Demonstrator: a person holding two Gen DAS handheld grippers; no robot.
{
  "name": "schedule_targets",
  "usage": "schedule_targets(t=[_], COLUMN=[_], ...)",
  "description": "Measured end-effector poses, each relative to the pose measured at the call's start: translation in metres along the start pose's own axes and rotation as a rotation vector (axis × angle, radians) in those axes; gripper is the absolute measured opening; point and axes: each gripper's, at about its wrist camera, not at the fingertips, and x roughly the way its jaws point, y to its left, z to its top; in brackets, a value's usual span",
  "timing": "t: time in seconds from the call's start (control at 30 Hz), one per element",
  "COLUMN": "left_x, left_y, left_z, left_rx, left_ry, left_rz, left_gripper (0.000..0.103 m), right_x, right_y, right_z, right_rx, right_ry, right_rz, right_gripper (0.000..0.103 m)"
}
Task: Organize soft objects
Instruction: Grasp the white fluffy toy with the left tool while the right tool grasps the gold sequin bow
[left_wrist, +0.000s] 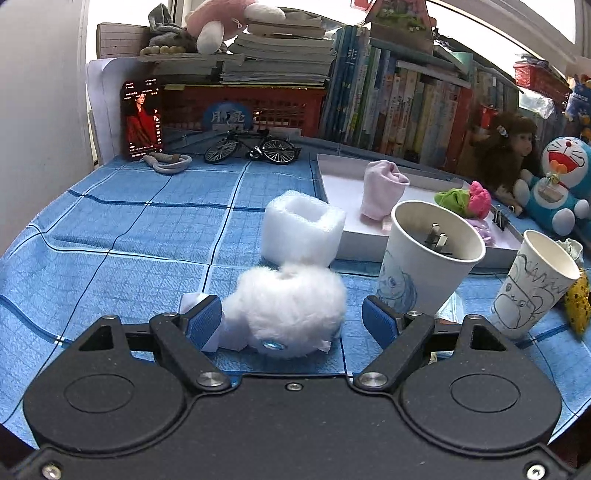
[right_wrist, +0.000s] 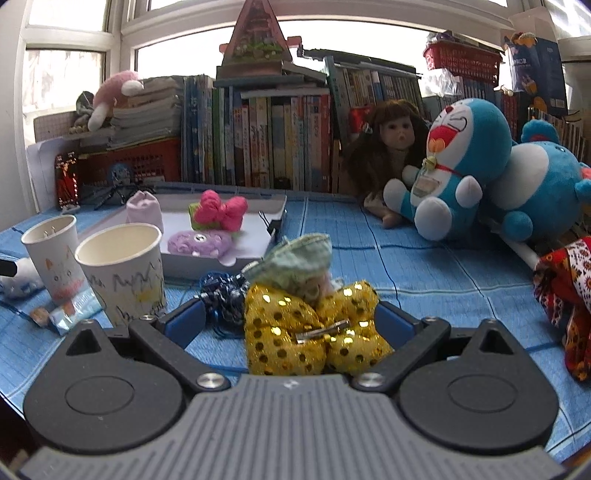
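Sitting partway through, with a pink sock (left_wrist: 382, 188), pink bow (right_wrist: 218, 212) and purple plush (right_wrist: 199, 242) already lying in the white tray (left_wrist: 354, 242) at one o'clock, and straddling, fingers open on both sides, a white fluffy toy (left_wrist: 288, 306) in the left gripper (left_wrist: 293, 321) and a gold sequin bow (right_wrist: 314, 328) in the right gripper (right_wrist: 290, 321), neither yet being gripped.

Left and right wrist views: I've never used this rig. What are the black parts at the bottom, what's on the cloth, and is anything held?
Each picture comes from a camera on a hand-held gripper, looking out along its two blue-padded fingers. The left gripper is open around a white fluffy toy on the blue cloth, not squeezing it. The right gripper is open around a gold sequin bow. Nothing is held. Behind stand two paper cups and a white tray holding small soft things.
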Motion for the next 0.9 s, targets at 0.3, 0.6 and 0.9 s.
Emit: schedule_targets(t=[0.3,0.6,0.9], left_x=[0.013,0.014,0.015], left_y=[-0.002,-0.003,-0.003], left_z=[-0.004,-0.008,-0.009], left_rx=[-0.004,-0.030,-0.055], left_ry=[0.019,-0.012,-0.019], left_rz=[0.009,0.033,0.025], left_gripper=[0.082,0.080,0.072], right_x=[0.014,0.023,0.029], right_y=[-0.004,0.001,0.016], right_z=[-0.012,-0.016,-0.024], right_rx=[0.015,0.017,-0.012], right_ry=[0.041,0.043,0.018], right_rz=[-0.024,-0.060,-0.168], right_gripper=[0.101,0.102,0.101])
